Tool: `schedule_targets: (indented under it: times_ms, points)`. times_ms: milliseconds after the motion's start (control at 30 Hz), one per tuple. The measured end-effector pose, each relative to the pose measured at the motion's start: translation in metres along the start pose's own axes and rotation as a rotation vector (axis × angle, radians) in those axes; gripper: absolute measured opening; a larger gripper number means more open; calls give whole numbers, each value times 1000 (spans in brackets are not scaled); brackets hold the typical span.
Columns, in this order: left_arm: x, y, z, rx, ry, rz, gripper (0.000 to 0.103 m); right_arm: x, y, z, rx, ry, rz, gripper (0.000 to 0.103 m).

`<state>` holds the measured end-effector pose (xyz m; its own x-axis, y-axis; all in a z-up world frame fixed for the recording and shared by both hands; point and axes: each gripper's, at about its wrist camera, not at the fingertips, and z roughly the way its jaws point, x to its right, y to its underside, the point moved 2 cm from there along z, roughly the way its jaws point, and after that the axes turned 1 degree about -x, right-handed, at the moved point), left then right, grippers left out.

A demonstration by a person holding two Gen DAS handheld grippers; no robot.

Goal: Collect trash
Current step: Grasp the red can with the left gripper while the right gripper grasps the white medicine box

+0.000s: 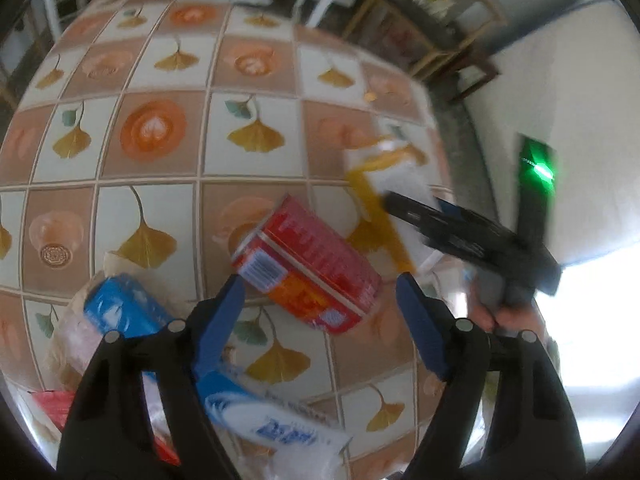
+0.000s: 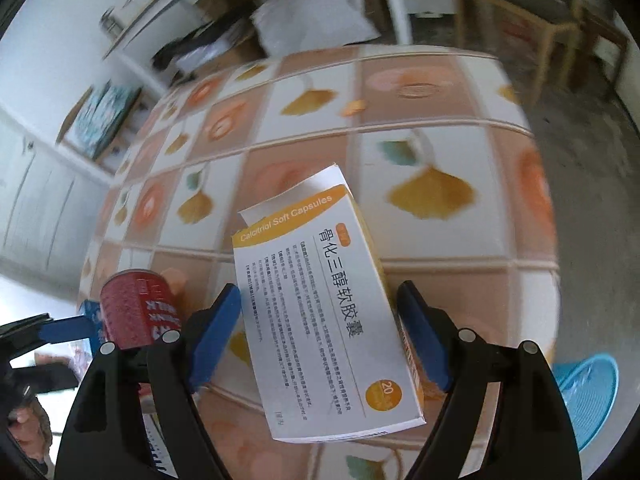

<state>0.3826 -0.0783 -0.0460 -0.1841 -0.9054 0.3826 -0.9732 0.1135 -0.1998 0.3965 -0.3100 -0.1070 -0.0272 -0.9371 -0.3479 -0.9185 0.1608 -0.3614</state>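
Right gripper [image 2: 320, 332] and medicine box over the patterned table

Its blue fingers stand apart, the right one touching the edge of one white-and-orange medicine box [image 2: 320, 312], printed "Calcitriol Soft Capsules", flap open at 12 o'clock; whether it is truly pinched I cannot tell. At 9 o'clock lies one red can [image 2: 134, 312]. The left gripper [image 1: 320, 312] gapes wide over one red carton [image 1: 312, 264] lying on the tablecloth [image 1: 160, 80]; blue-and-white wrappers [image 1: 124, 308] sit at 8 o'clock, number unclear, the medicine box at 2 o'clock
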Motion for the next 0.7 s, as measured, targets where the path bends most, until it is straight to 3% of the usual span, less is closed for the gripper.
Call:
schedule_targets:
  times_ms: [233, 433, 533, 700]
  points:
    - [3, -24, 37, -101, -57, -67, 70, 22, 13, -12, 71, 17, 68, 78]
    - [33, -30, 42, -35, -190, 80, 68, 28, 23, -17, 71, -6, 63, 78]
    - [44, -28, 45, -31, -211, 144, 67, 27, 29, -20, 40, -20, 10, 78]
    - [49, -33, 53, -66, -196, 147, 67, 19, 34, -18, 9, 23, -84, 82]
